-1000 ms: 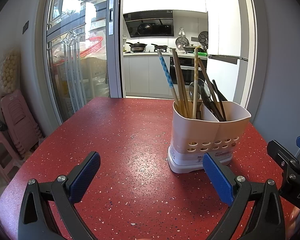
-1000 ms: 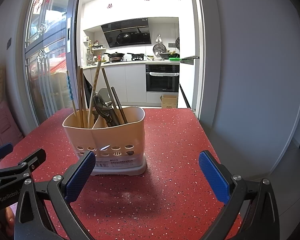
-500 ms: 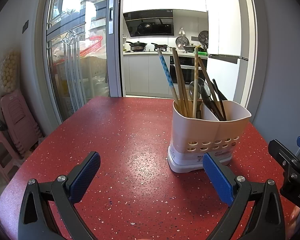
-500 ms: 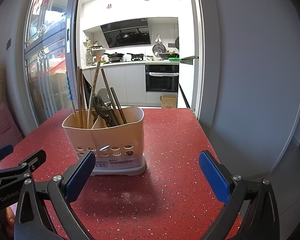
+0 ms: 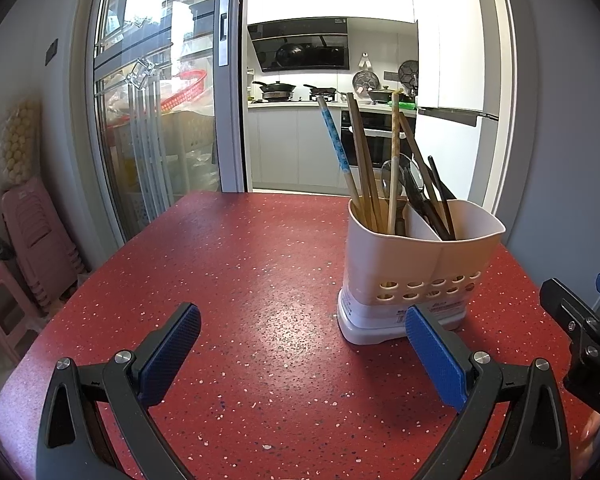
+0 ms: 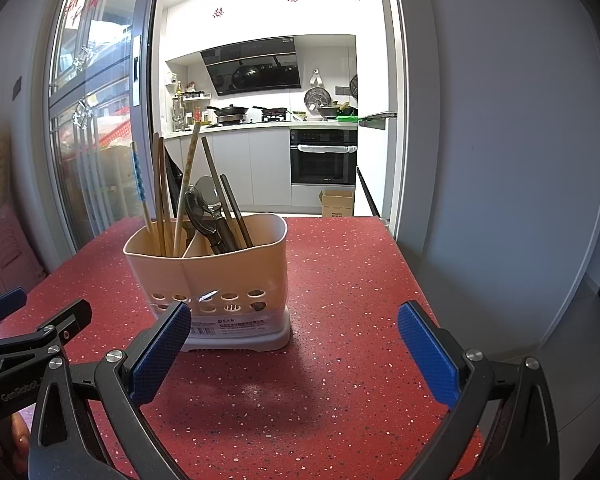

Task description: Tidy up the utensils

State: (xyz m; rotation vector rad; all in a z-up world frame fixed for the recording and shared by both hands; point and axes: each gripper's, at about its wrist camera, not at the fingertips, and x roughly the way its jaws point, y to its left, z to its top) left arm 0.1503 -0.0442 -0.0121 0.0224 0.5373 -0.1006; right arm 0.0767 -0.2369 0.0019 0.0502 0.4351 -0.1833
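Note:
A beige two-compartment utensil holder stands upright on the red speckled table; it also shows in the right wrist view. Its left compartment holds several chopsticks. Its right compartment holds spoons and dark utensils. My left gripper is open and empty, low over the table, front left of the holder. My right gripper is open and empty, just in front of the holder. Each gripper shows at the edge of the other's view.
The table's right edge runs close to a grey wall. Its far edge faces an open kitchen doorway with a sliding glass door. Pink stools stand on the floor at the left.
Both views have shifted very slightly; the holder and utensils stand as before. Both grippers stay open and empty.

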